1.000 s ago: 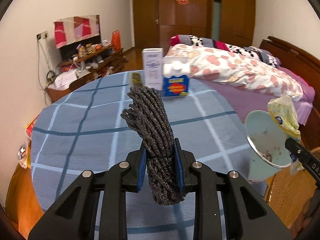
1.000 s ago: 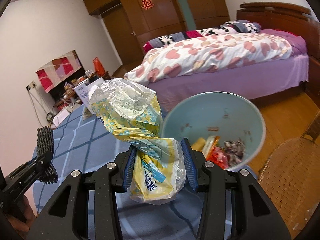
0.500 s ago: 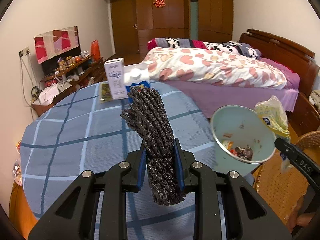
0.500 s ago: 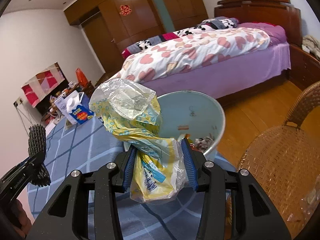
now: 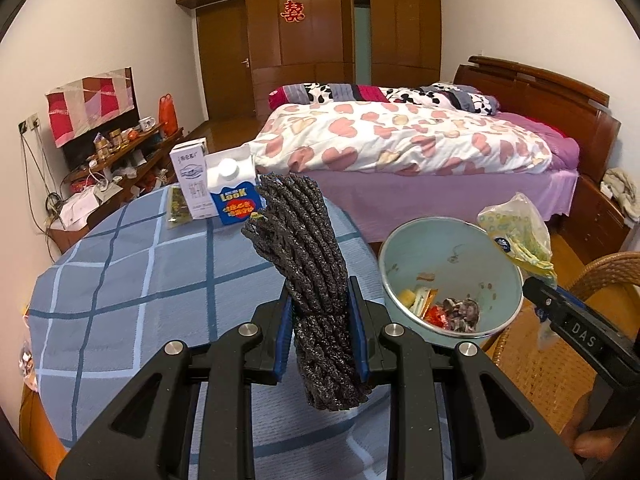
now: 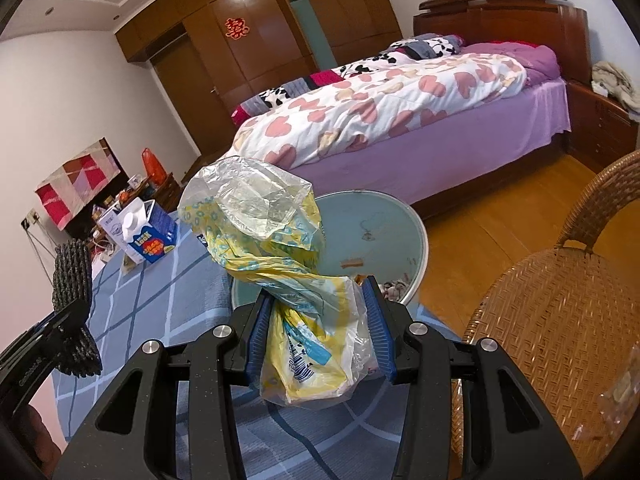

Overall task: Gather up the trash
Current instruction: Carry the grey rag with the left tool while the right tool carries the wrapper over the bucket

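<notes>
My left gripper (image 5: 322,330) is shut on a dark grey bundle of coiled rope (image 5: 304,256), held upright above the blue checked tablecloth (image 5: 132,280). My right gripper (image 6: 318,328) is shut on a crumpled yellow and clear plastic bag (image 6: 276,248). A pale blue trash bin (image 5: 448,248) stands just past the table's right edge, with wrappers at its bottom. In the right wrist view the bag hangs in front of the bin (image 6: 384,232) and hides part of it. The rope (image 6: 72,276) shows at that view's left edge, the bag (image 5: 516,228) at the bin's right in the left wrist view.
A blue milk carton (image 5: 234,200) and a white box (image 5: 192,180) stand at the table's far edge, a flat packet (image 5: 176,206) beside them. A wicker chair (image 6: 552,320) stands right of the bin. A bed (image 5: 400,140) lies beyond, a cluttered shelf (image 5: 116,152) at the left wall.
Both grippers have swung toward the bin with their loads: the bin sits nearer the middle of the left wrist view, and the chair has come into the right wrist view. Both grips are unchanged.
</notes>
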{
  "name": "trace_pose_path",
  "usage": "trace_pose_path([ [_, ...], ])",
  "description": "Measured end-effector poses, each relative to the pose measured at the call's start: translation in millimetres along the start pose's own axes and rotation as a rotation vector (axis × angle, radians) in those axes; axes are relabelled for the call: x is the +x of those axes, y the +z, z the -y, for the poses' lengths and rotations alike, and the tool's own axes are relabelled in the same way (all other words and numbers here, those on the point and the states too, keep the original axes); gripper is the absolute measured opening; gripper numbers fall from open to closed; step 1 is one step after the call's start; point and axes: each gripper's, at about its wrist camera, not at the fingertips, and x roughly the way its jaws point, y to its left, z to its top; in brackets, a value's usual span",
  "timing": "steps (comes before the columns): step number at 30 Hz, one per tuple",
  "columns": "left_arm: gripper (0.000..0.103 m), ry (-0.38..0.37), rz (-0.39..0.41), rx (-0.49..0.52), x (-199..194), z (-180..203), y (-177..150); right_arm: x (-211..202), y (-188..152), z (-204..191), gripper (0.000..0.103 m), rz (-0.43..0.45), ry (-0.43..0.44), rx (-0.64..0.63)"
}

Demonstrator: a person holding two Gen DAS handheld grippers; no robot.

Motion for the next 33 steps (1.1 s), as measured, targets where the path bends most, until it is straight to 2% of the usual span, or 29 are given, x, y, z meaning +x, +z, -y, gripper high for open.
trace_pose_path([
  [26,0.025,-0.137,-0.014,0.041,36.6,57.9,30.7,1.6,40.6,29.7,0.045,0.083,-0.080,0.068],
  [29,0.025,-0.164,-0.043,0.039,52.0,67.1,33.3,17.1,43.2,30.3,0.046,0.064,-0.104,0.063],
  [33,0.025,-0.161,-0.078,0.058,74.9,81.9,34.7,46.0,45.6,39.2,0.046,-0.004,-0.114,0.084],
])
